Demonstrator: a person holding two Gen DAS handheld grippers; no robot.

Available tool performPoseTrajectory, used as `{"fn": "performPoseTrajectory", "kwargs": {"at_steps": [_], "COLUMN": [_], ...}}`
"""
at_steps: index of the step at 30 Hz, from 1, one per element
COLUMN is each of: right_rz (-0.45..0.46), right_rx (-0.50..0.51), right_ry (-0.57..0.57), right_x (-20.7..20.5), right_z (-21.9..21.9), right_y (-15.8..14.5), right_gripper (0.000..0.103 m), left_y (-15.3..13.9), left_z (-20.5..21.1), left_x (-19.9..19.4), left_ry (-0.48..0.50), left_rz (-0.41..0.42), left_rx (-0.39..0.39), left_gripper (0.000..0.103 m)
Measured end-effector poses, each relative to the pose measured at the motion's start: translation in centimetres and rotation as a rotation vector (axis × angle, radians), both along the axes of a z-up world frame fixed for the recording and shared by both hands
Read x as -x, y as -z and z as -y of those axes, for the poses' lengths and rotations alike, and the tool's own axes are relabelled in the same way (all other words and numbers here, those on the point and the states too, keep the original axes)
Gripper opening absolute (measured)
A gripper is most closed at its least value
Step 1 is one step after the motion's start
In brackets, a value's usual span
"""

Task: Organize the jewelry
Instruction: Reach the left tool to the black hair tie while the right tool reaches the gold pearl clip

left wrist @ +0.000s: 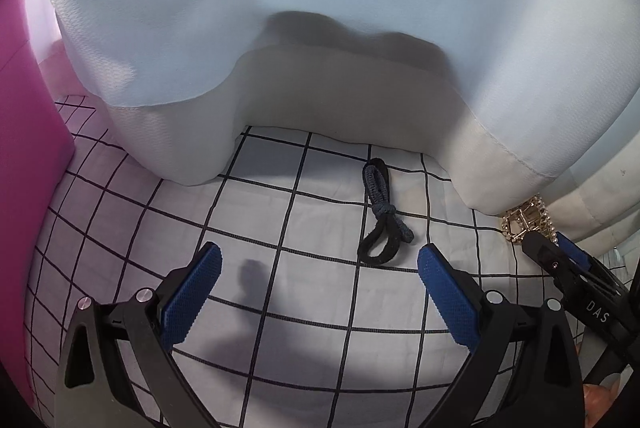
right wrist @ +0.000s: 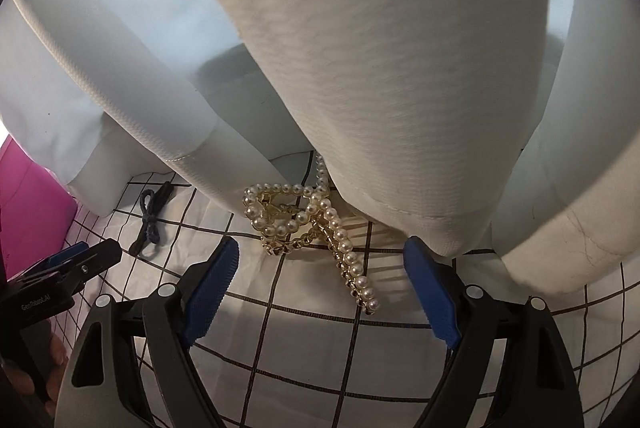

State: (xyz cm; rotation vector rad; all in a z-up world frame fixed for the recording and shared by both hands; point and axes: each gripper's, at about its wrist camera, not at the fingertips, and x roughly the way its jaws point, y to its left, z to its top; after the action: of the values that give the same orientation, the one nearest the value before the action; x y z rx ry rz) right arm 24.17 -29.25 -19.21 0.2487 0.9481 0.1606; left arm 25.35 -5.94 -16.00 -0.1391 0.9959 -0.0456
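Observation:
A dark knotted hair tie lies on the checked cloth, just ahead of my open, empty left gripper. It also shows in the right wrist view at the left. A gold and pearl hair claw with a pearl strand lies at the foot of a white cushion, between and just beyond the open fingers of my right gripper. In the left wrist view the pearl piece shows at the right, with the right gripper right by it.
A large white and pale blue cushion wraps around the back of the area. A pink box stands at the left; it also shows in the right wrist view. The left gripper appears at the left of the right wrist view.

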Motion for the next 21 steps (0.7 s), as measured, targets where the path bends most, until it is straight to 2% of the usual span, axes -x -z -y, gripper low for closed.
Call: {"fn": "performPoseTrajectory", "kwargs": {"at_steps": [7, 11, 14, 18, 21], "right_rz": [-0.005, -0.008, -0.008, -0.011, -0.017], "right_rx": [0.038, 0.074, 0.097, 0.155, 0.199], "right_ry": [0.011, 0.009, 0.014, 0.016, 0.016], "right_x": [-0.3, -0.4, -0.4, -1.0, -1.5], "right_z": [-0.2, -0.9, -1.5, -3.9, -5.4], "right_y": [0.2, 0.4, 0.5, 1.0, 1.1], "right_gripper": [0.081, 0.081, 0.081, 0.081, 0.081], "left_y": [1.0, 1.5, 1.6, 1.7, 1.7], "left_z": [0.8, 1.6, 1.9, 2.9, 3.9], "left_x": [-2.0, -3.0, -3.5, -3.8, -3.6], "left_ry": [0.020, 0.017, 0.008, -0.002, -0.006], "left_rz": [-0.018, -0.029, -0.026, -0.020, -0.007], "left_rx": [0.002, -0.054, -0.068, -0.126, -0.134], "left_gripper": [0.097, 0.097, 0.097, 0.097, 0.097]}}
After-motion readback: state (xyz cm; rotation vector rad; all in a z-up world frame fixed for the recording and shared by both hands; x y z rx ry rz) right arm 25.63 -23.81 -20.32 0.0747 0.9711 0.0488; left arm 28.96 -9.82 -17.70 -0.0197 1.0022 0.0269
